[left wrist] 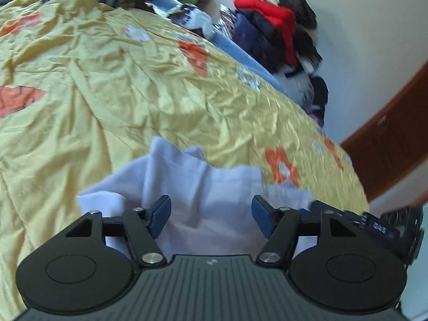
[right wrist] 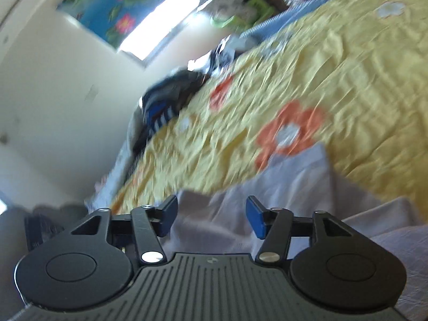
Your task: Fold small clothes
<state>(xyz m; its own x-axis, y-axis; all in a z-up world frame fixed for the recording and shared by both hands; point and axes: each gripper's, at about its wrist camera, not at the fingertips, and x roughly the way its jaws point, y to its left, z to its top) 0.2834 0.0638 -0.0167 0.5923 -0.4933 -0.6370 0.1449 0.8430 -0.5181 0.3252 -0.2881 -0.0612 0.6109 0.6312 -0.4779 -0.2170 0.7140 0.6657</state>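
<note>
On top of the yellow bedspread (left wrist: 112,85) with orange and white flowers lies a pale purple cloth (left wrist: 203,187). It is bunched up, with soft folds and a few loose corners sticking out. The left gripper (left wrist: 211,215) is right over the cloth. Its two blue pads (left wrist: 160,214) are spread wide, with nothing between them but the cloth lying below. Part of the other black tool shows at the right edge of this view, close to the cloth.

From the right side, the right gripper (right wrist: 211,215) is over the same pale purple cloth (right wrist: 294,182). Its pads are spread wide too and pinch nothing. The cloth runs under it and off to the right, on the yellow bedspread (right wrist: 347,67).

Far across the bed sits a pile of clothes (left wrist: 278,26), some red and some dark. More striped clothes (right wrist: 165,101) lie by the bed's edge near a white wall (right wrist: 53,85). Both pictures are blurry.
</note>
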